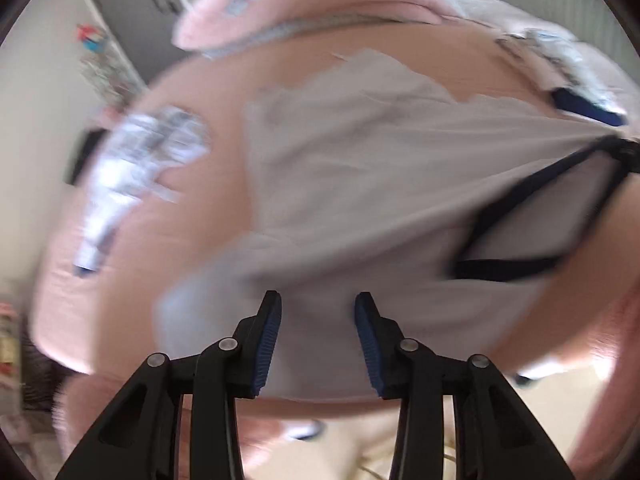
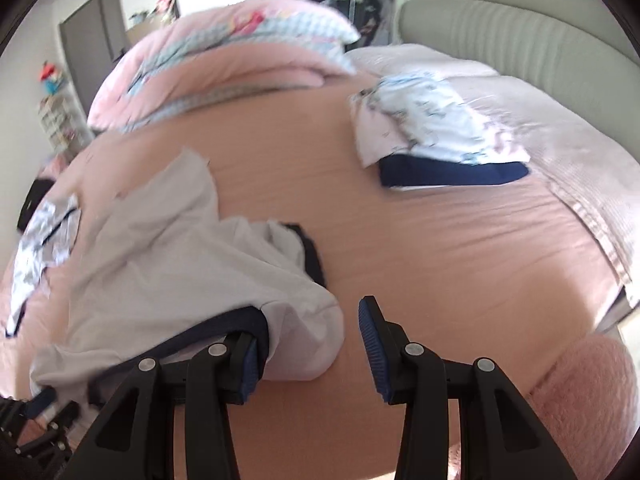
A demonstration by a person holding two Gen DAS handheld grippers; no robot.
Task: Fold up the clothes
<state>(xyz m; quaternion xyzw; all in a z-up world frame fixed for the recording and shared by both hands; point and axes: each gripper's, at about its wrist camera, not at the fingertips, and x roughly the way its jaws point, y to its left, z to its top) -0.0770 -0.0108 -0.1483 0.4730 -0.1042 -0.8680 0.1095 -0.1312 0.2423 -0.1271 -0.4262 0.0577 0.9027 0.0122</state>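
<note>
So there's a big bed with a salmon-pink sheet (image 2: pixel 420 248) taking up pretty much everything, with a padded grey-green headboard (image 2: pixel 520 12) at the far right. Up at the far end sits a bunched pink quilt with a pale blue checked lining (image 2: pixel 240 52), and along the right side lies a pale pinkish-white textured blanket (image 2: pixel 560 128).

The thing being worked on is the light grey T-shirt with dark navy trim (image 2: pixel 172 248). It's spread out rumpled on the near left part of the sheet, one sleeve pointing away toward the quilt.

Far right of it, well apart, there's a small stack of folded clothes (image 2: pixel 436 140), a white printed piece on top of a dark navy one. Off at the left edge lies a crumpled white and grey printed garment (image 2: pixel 44 232).

The right gripper (image 2: pixel 308 356) is low over the sheet at the shirt's near corner. Its jaws stand apart, and a fold of grey cloth bulges into the gap against the left finger, but nothing is pinched.

The left gripper (image 1: pixel 318 336) hangs over the near part of the shirt, jaws apart too, gripping nothing. That view is pretty blurry, honestly.
</note>
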